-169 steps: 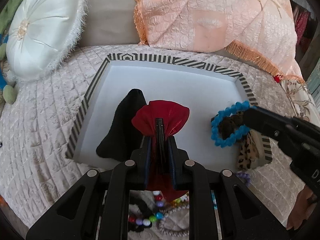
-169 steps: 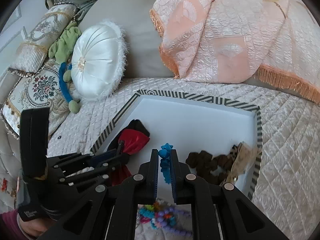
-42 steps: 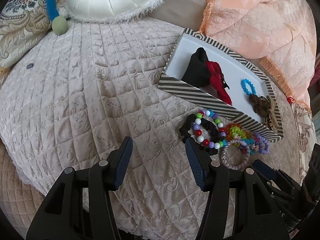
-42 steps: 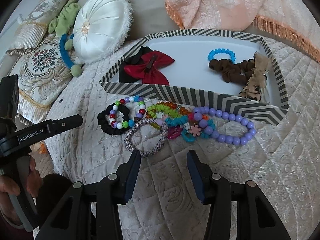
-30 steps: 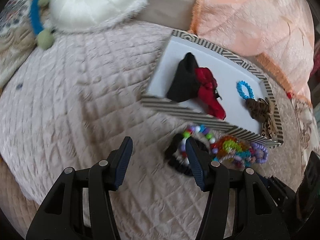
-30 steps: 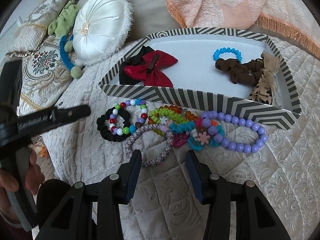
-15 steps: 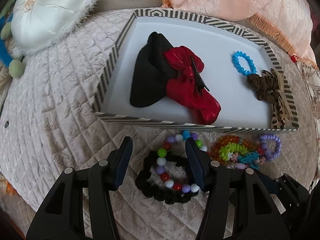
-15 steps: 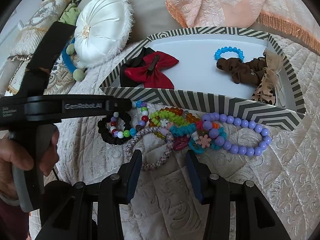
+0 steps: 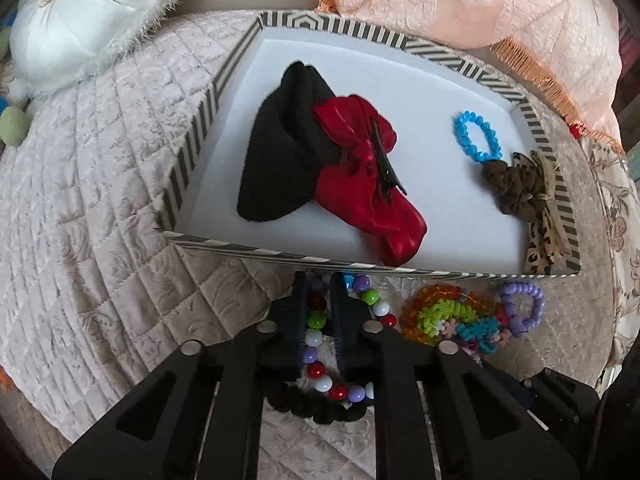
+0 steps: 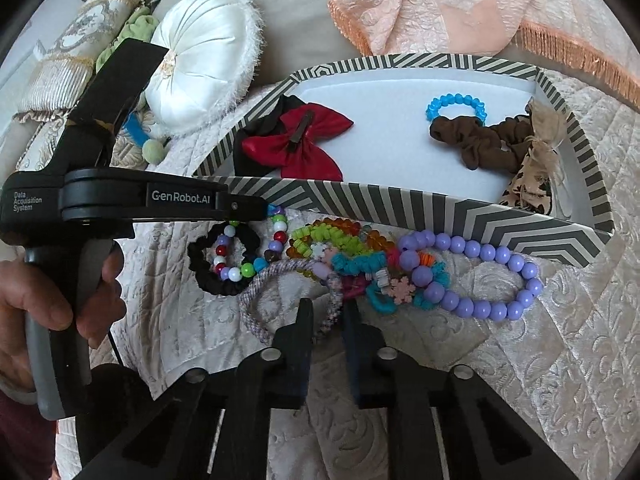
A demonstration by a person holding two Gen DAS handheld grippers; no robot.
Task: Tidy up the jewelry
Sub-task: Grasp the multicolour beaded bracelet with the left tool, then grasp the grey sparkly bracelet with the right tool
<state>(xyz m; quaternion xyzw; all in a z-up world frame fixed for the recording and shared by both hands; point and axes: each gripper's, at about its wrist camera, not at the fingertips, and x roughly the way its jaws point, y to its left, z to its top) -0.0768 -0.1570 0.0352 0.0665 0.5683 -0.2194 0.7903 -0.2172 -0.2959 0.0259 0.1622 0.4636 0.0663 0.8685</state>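
My left gripper (image 9: pixel 319 288) is shut on the multicoloured bead bracelet (image 9: pixel 316 320), which lies with a black scrunchie (image 9: pixel 316 404) on the quilt just before the striped tray (image 9: pixel 192 168). In the right wrist view the left gripper (image 10: pixel 262 208) comes in from the left onto the bead bracelet (image 10: pixel 228 268). The jaws of my right gripper (image 10: pixel 327 316) are closing, and a strand of the lilac woven bracelet (image 10: pixel 272 280) is pinched between them. The tray (image 10: pixel 400 200) holds a red bow (image 10: pixel 296 144), a blue bracelet (image 10: pixel 456 106) and a brown scrunchie (image 10: pixel 476 140).
A tangle of coloured bracelets (image 10: pixel 340 240) and a purple bead string (image 10: pixel 480 280) lie on the quilt against the tray's near wall. A white round cushion (image 10: pixel 200 72) sits at the back left, a peach fringed blanket (image 10: pixel 460 4) behind the tray. A hand (image 10: pixel 48 308) holds the left gripper.
The left gripper came down over the bead bracelet and shut on it. The right gripper stayed put and narrowed its jaws onto the woven bracelet's strand.
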